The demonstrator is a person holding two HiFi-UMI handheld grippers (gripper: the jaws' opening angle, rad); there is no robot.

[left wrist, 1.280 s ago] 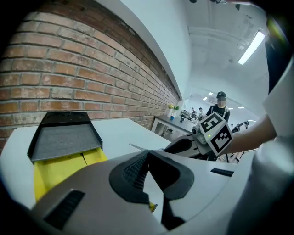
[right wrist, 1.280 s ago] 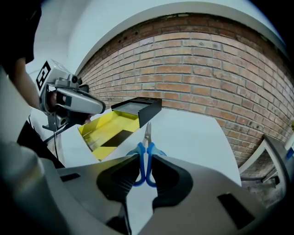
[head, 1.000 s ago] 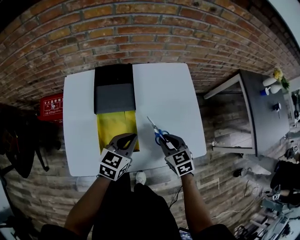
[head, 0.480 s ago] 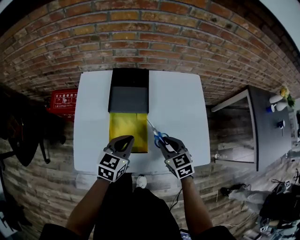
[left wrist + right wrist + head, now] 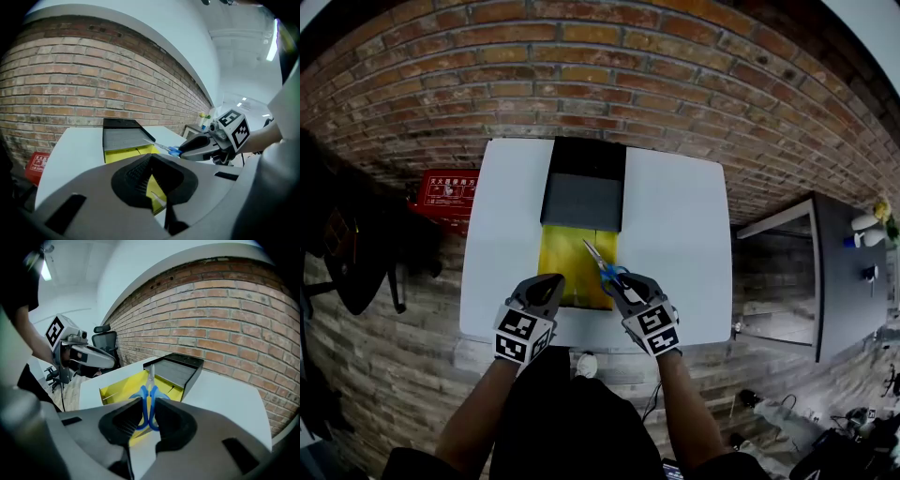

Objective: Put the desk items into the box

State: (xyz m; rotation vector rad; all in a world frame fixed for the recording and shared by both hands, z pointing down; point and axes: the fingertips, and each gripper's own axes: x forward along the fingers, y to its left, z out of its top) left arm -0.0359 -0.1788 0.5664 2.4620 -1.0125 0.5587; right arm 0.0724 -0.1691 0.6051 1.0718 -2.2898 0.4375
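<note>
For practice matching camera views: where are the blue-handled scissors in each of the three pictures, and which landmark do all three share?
Head view: scissors at centre, gripped by the right tongs, blades over the yellow box.
Left gripper view: scissors right of centre, held by the right tongs.
Right gripper view: scissors at centre, between the right tongs.
Shared landmark: the yellow box.
</note>
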